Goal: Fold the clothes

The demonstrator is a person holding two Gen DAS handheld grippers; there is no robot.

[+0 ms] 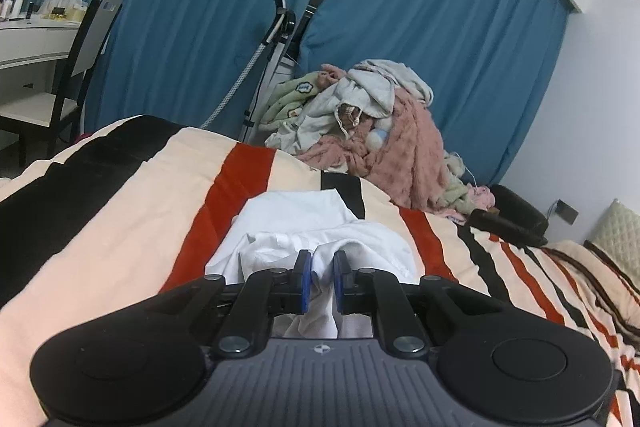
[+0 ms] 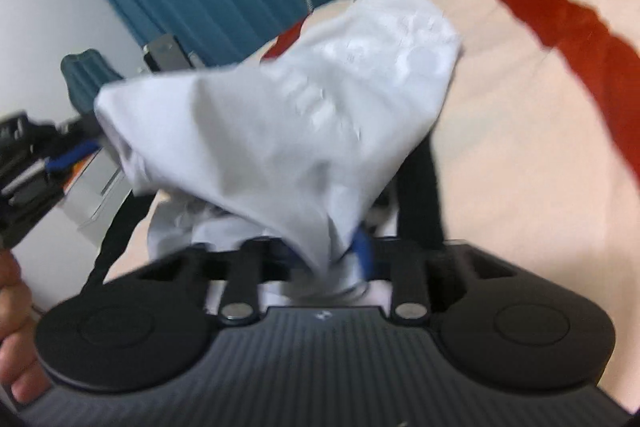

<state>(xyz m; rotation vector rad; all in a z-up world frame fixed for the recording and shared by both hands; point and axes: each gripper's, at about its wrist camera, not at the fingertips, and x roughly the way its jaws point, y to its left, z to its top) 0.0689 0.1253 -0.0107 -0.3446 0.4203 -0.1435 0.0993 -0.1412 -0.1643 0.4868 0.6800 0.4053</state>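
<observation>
A white garment (image 1: 320,227) lies partly folded on the striped bedspread (image 1: 120,211). My left gripper (image 1: 321,263) is shut on a bunched edge of it, with the blue pads (image 1: 303,267) pressing the cloth from both sides. In the right wrist view the same white garment (image 2: 288,115) hangs lifted and stretched above the bed, blurred by motion. My right gripper (image 2: 340,251) is shut on one corner of it; only one blue pad (image 2: 362,247) shows, as the cloth covers the other. The left gripper (image 2: 28,163) holds the far corner at the left edge.
A pile of pink, grey and green clothes (image 1: 372,119) sits at the bed's far side before blue curtains (image 1: 440,27). A chair (image 1: 68,79) and white dressing table (image 1: 32,35) stand at left. A hand (image 2: 16,327) grips the right gripper's handle.
</observation>
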